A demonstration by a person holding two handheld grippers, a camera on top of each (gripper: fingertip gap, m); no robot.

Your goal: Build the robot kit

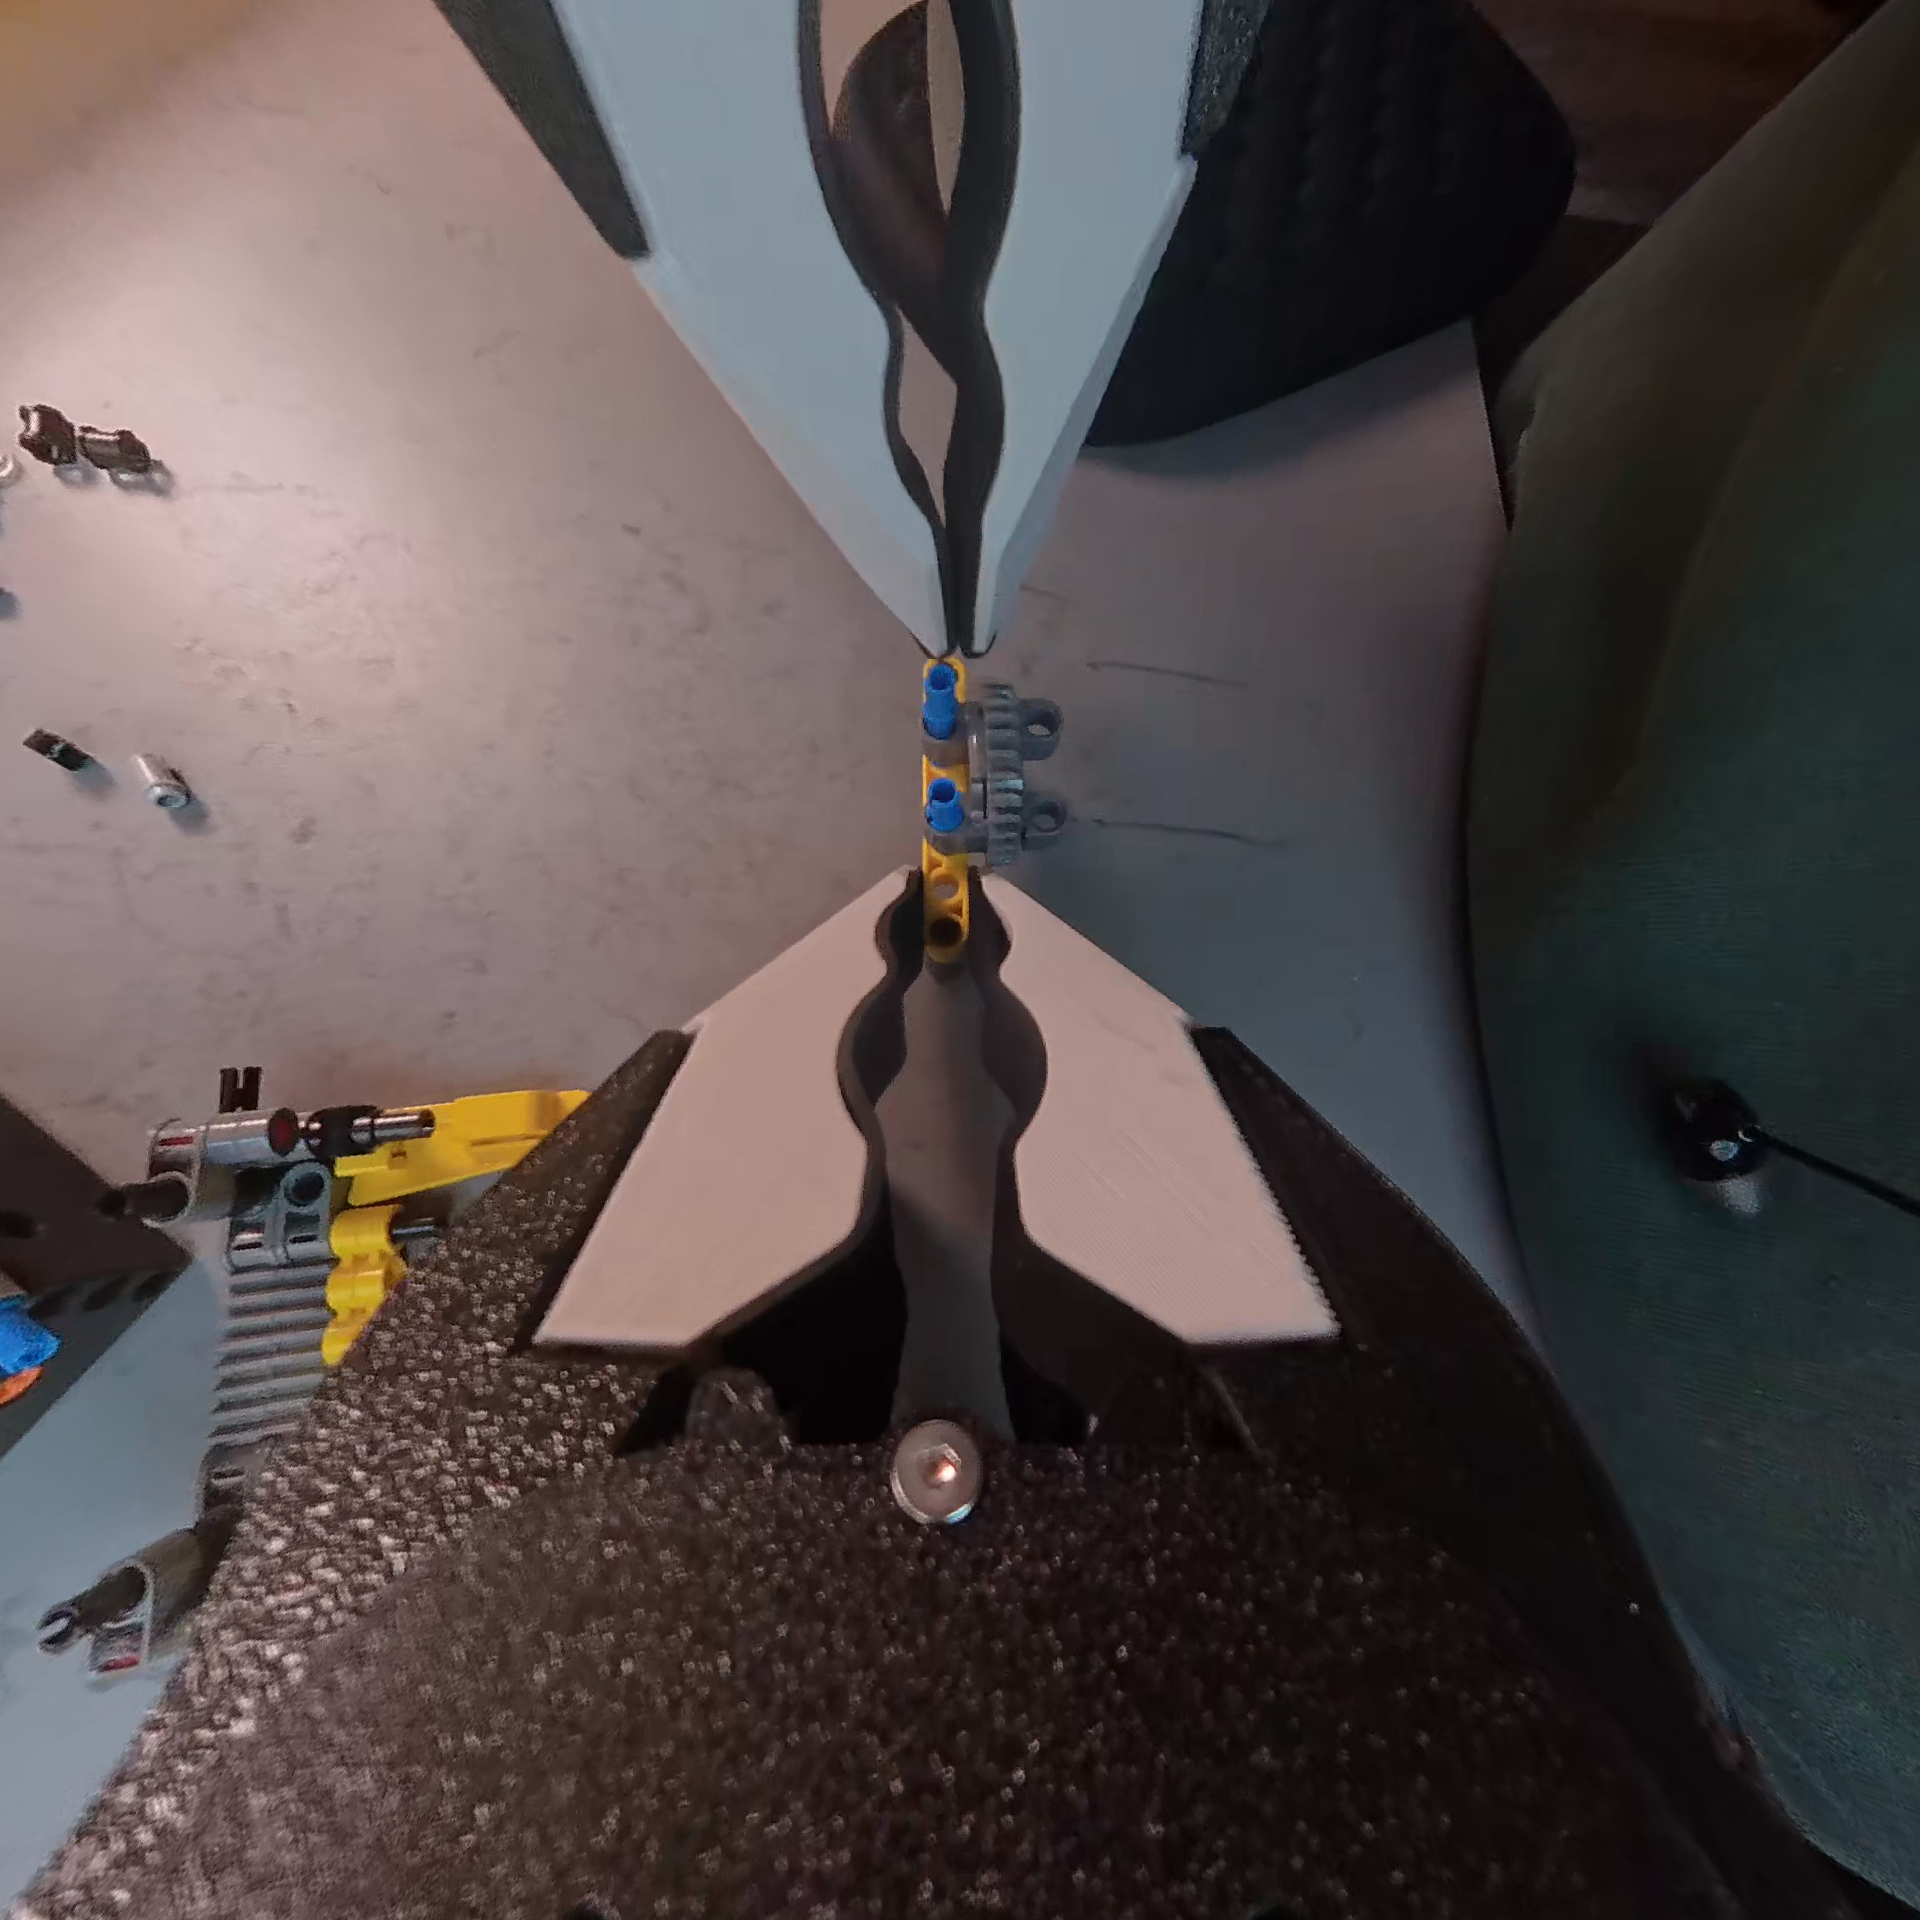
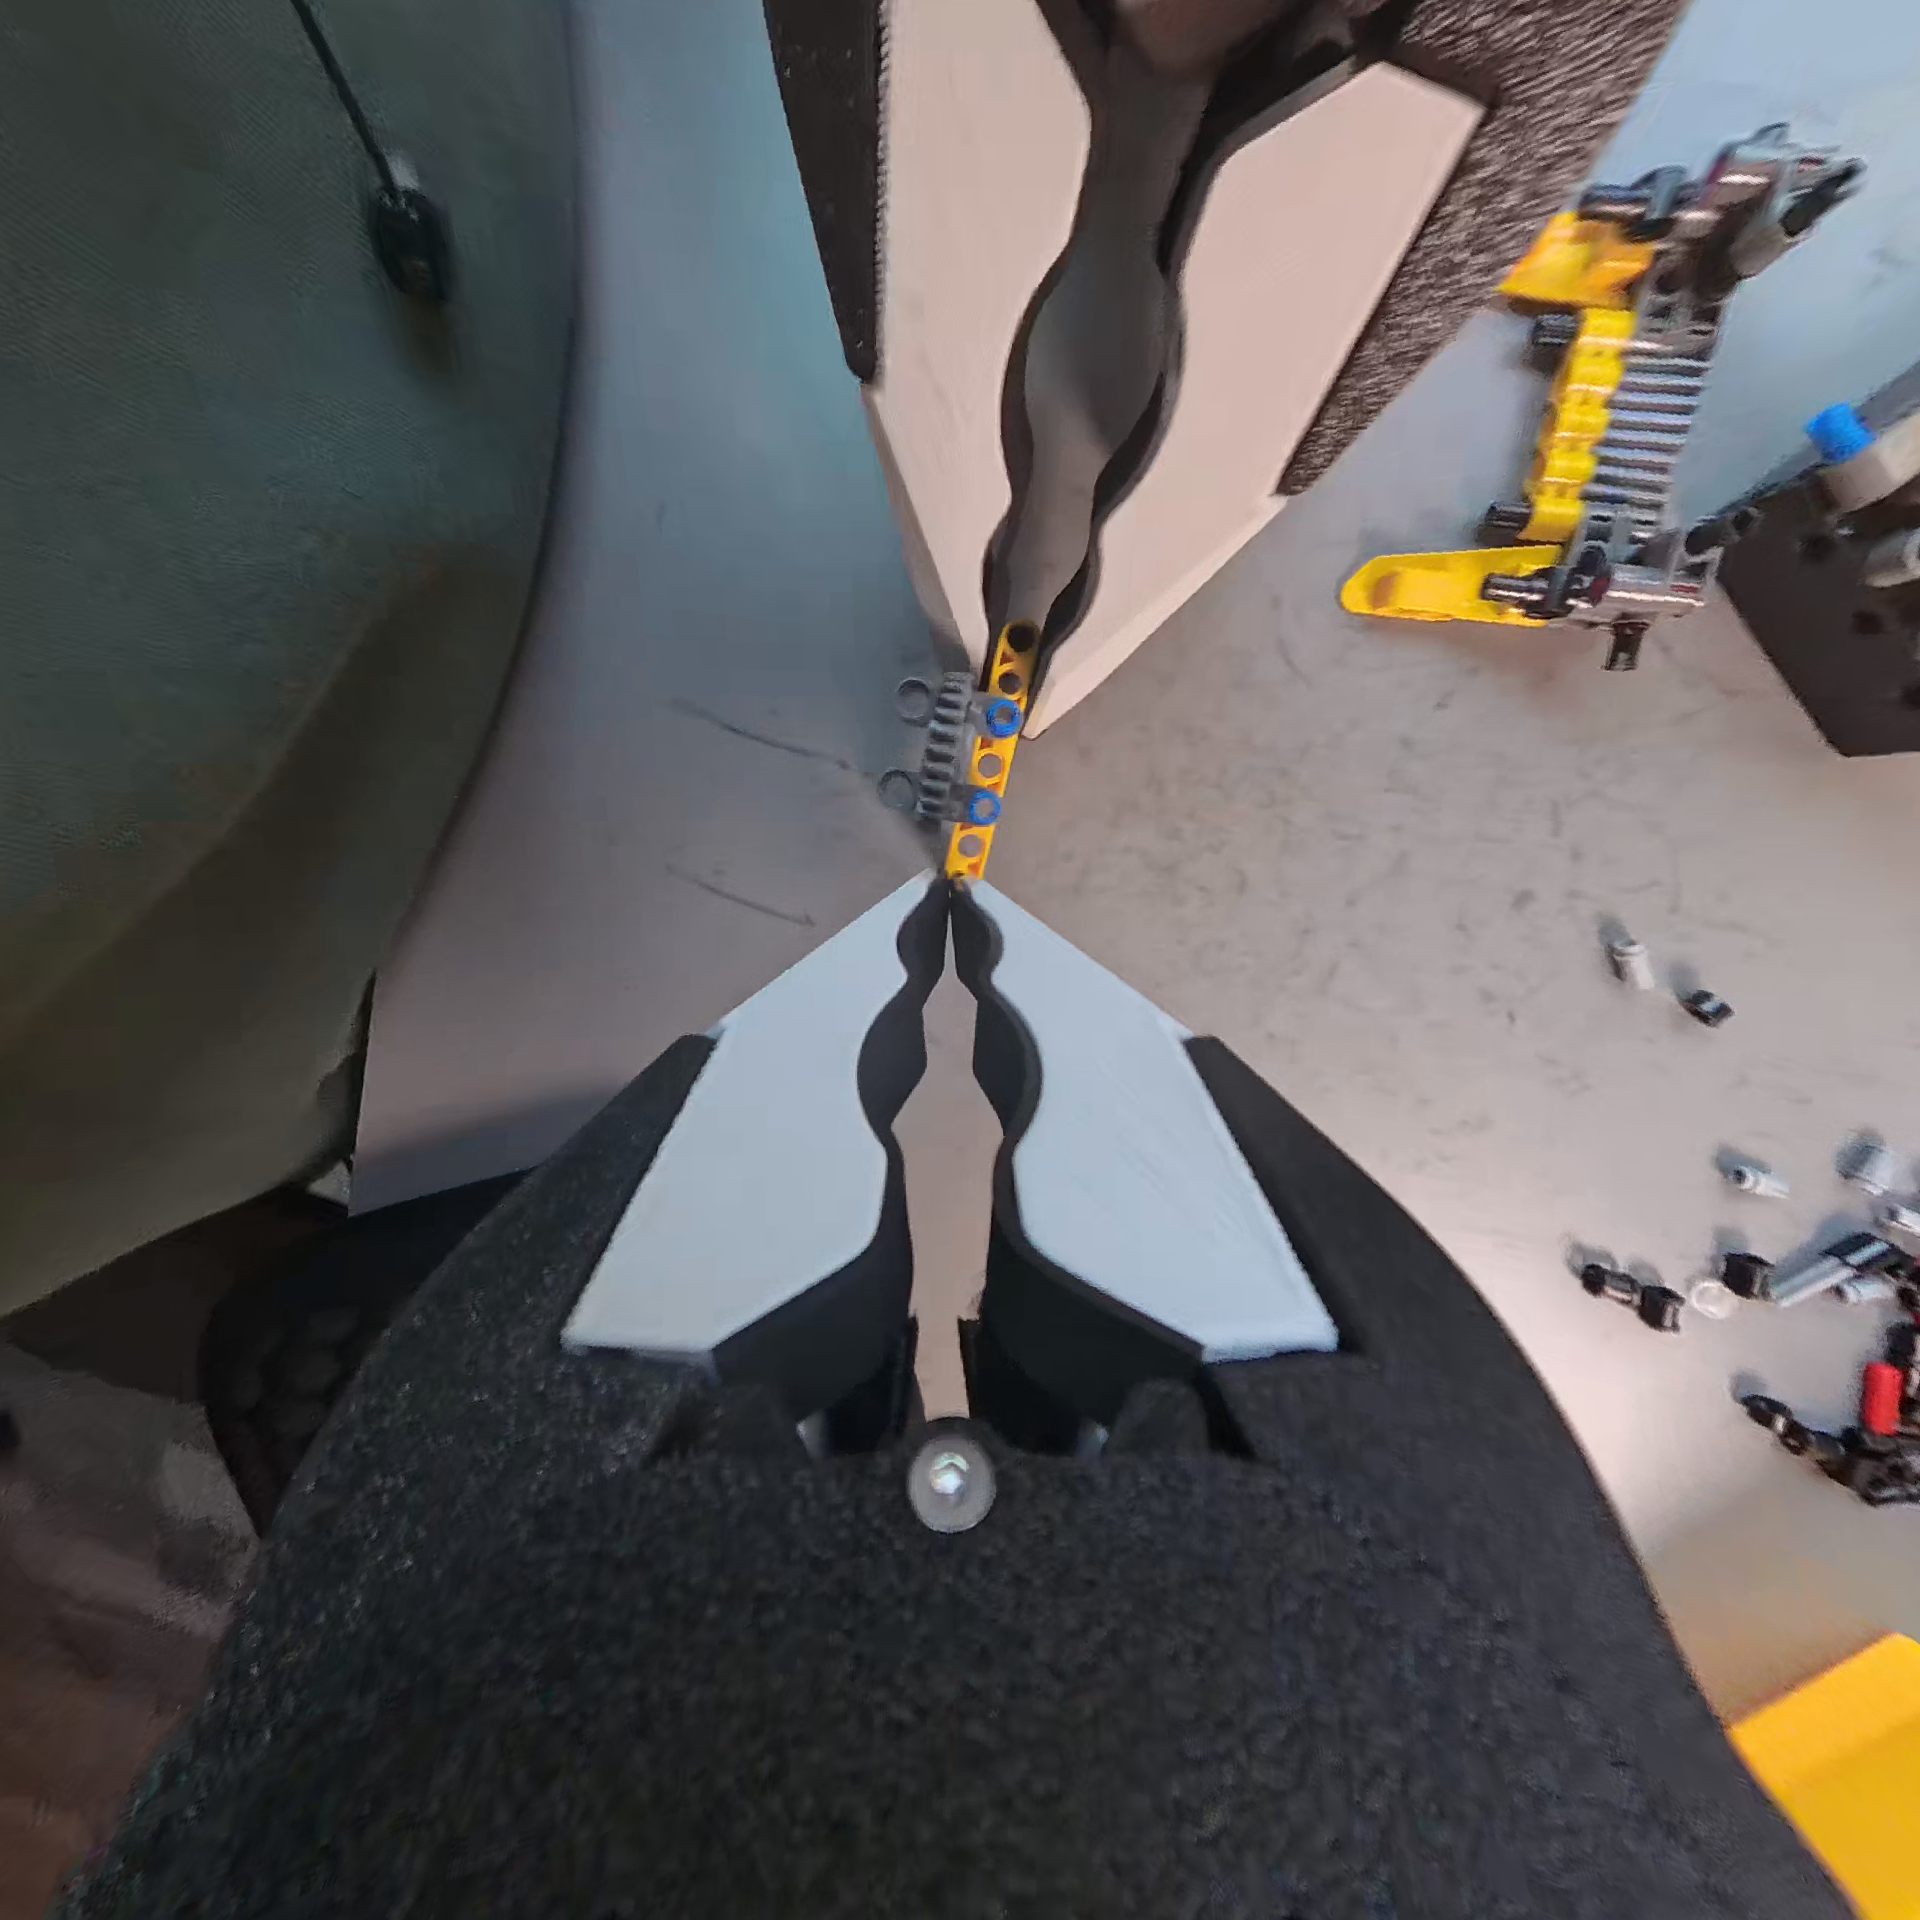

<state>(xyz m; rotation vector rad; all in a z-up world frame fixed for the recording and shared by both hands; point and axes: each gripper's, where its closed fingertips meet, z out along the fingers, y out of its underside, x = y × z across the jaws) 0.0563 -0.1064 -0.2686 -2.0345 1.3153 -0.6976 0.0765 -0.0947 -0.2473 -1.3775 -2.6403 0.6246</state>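
A thin yellow holed beam [image 1: 948,883] carries two blue pins [image 1: 940,696] and a grey gear [image 1: 1000,774] with dark ringed connectors on its far side. It is held in the air between both grippers. My left gripper [image 1: 945,920] is shut on the beam's near end. My right gripper [image 1: 961,649] comes in from the top and pinches the other end. In the right wrist view, my right gripper [image 2: 951,883] is shut at the tip of the beam [image 2: 987,769]. The gear [image 2: 943,758] sits to the left, and the left gripper [image 2: 1013,665] grips the far end.
A yellow and grey toothed assembly [image 1: 312,1195] lies on the grey table [image 1: 468,623]; it also shows in the right wrist view [image 2: 1600,436]. Small loose parts [image 2: 1818,1278] are scattered at the right. A person's dark green clothing [image 2: 208,520] borders the table. A black block [image 2: 1829,623] stands at the right.
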